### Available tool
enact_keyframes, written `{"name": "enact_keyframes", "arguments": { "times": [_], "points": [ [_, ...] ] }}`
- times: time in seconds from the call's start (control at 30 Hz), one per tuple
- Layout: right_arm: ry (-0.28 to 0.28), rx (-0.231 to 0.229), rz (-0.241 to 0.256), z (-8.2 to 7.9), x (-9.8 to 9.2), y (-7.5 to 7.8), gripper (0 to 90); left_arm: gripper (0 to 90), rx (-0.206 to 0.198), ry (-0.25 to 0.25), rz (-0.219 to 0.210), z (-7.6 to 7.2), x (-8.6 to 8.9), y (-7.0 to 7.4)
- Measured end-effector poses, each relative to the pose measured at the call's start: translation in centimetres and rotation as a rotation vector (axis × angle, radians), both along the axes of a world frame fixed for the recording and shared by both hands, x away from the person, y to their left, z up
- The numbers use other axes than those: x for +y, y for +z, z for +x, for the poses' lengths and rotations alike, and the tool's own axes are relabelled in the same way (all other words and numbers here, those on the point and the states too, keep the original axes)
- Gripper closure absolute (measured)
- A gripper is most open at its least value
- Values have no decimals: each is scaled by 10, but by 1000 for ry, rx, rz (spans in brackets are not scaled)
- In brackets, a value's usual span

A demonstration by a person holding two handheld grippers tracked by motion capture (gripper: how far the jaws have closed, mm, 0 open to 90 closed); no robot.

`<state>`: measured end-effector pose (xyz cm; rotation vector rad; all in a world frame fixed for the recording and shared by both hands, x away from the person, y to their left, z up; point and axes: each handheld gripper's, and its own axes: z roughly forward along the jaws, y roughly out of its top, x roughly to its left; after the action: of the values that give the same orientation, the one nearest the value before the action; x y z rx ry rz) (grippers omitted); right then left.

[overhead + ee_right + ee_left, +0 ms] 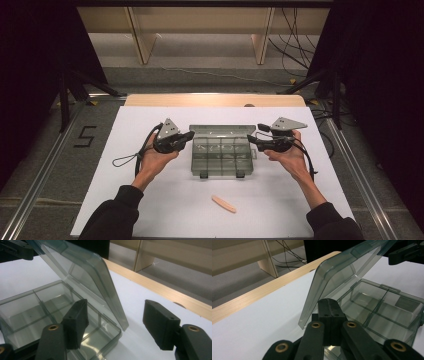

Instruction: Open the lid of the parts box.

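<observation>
— Smoky clear plastic organiser box (221, 156) sits mid-counter, lid (337, 277) raised. Grippers?
— Left gripper (330, 315) closed, empty; right gripper (117, 325) open at the box's end.
— Handling?
— Probably light, stiff, slippery; grip a wall.

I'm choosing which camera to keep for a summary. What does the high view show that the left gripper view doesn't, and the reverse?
High view alone: both hands, left and right, a gripper in each, left gripper and right gripper flanking the box, plus a tan stick lying nearer the person on the white sheet.

Left gripper view alone: the left gripper's jaws pressed together, and the lid seen close, tilted up over the compartments.

Both: the open clear box, the white sheet and the wooden table edge.
</observation>
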<state>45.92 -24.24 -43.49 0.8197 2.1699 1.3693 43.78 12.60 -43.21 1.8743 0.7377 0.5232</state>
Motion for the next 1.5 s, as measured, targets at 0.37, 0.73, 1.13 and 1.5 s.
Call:
{"name": "enact_keyframes", "arguments": {
  "times": [0.37,0.73,1.13,1.5],
  "points": [
    [22,-6,-14,9,8,-2,602,871,31,14,-17,-4,0,-1],
    [9,-18,3,10,7,1,704,641,195,99,-6,-15,-2,-15],
    [-66,34,20,12,7,5,805,608,358,130,74,-14,-9,-38],
    [-146,45,-12,18,16,10,838,706,391,125,57,-16,-12,-38]
  ]
}}
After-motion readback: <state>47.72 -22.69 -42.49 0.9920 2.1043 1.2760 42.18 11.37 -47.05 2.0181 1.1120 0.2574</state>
